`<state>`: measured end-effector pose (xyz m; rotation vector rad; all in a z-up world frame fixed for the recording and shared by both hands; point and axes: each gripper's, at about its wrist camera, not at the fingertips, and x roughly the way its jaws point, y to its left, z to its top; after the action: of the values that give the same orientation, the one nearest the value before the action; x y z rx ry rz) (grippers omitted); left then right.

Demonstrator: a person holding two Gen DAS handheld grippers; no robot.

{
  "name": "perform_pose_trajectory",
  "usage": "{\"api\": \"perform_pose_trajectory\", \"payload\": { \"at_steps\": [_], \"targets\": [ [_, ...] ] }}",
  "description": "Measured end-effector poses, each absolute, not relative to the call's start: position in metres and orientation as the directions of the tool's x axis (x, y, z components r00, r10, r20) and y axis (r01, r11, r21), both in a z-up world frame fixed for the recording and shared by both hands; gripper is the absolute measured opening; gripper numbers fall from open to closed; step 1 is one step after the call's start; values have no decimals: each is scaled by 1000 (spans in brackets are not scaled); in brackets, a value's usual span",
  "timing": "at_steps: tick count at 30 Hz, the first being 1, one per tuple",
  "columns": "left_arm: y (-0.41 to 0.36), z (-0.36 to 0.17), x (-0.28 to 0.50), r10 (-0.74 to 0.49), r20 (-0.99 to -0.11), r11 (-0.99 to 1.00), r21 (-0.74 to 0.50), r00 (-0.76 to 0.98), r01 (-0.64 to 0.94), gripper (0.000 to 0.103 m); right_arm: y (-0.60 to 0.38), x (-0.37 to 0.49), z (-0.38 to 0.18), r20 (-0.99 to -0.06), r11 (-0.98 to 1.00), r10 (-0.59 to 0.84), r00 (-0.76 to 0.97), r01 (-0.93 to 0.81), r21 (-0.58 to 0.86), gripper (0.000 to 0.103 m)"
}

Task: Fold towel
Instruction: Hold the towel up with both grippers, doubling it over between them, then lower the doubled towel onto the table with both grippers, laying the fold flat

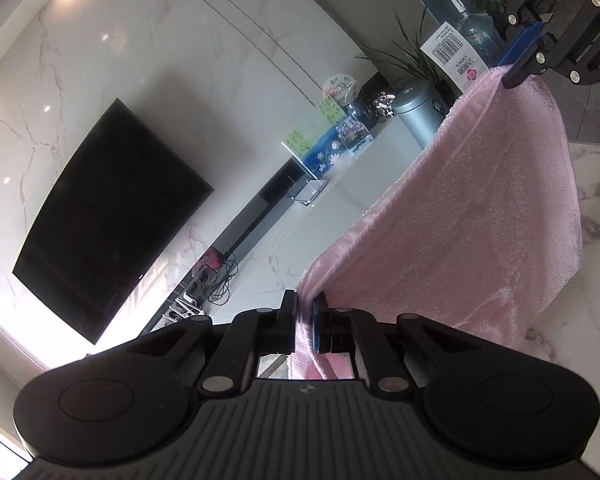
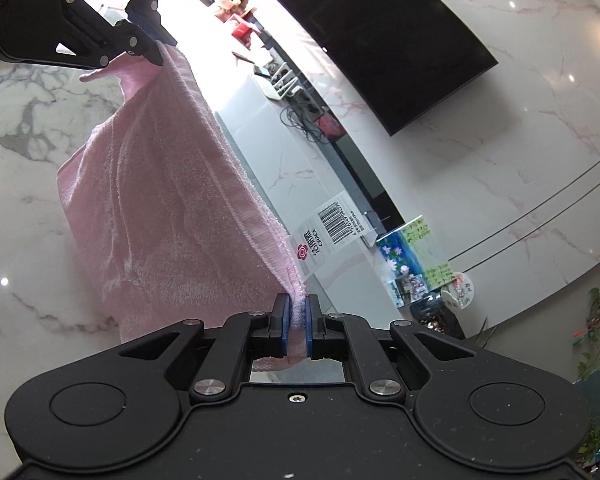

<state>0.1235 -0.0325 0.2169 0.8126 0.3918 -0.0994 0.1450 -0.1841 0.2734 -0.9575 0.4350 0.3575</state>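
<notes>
A pink towel (image 1: 472, 216) hangs stretched in the air between my two grippers, above a marble surface. My left gripper (image 1: 304, 312) is shut on one top corner of it. My right gripper (image 2: 298, 312) is shut on the other top corner, where a white barcode tag (image 2: 328, 232) hangs. In the left wrist view the right gripper (image 1: 528, 64) shows at the top right, clamped on the far corner by the tag (image 1: 456, 56). In the right wrist view the towel (image 2: 160, 200) sags down from the left gripper (image 2: 152, 52) at the top left.
A white marble surface (image 2: 28, 240) lies below the towel. A black TV (image 1: 108, 216) hangs on the marble wall. A long white cabinet (image 1: 260, 232) carries a grey canister (image 1: 420, 112), pictures, cables and plants.
</notes>
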Motion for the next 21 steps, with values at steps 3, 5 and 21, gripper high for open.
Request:
{"api": "perform_pose_trajectory", "payload": {
  "at_steps": [3,5,21],
  "targets": [
    [-34,210,125,47,-361,684,691,931,234,6,-190,152,269,-493,542,106,863,-466,-700,6],
    [-36,203,120,37,-367,676,694,929,247,6,-193,152,263,-498,543,107,861,-470,-695,6],
    [-21,145,-7,-75,-646,686,520,760,509,6,-202,13,172,-711,560,178,680,-664,-495,6]
  ]
}}
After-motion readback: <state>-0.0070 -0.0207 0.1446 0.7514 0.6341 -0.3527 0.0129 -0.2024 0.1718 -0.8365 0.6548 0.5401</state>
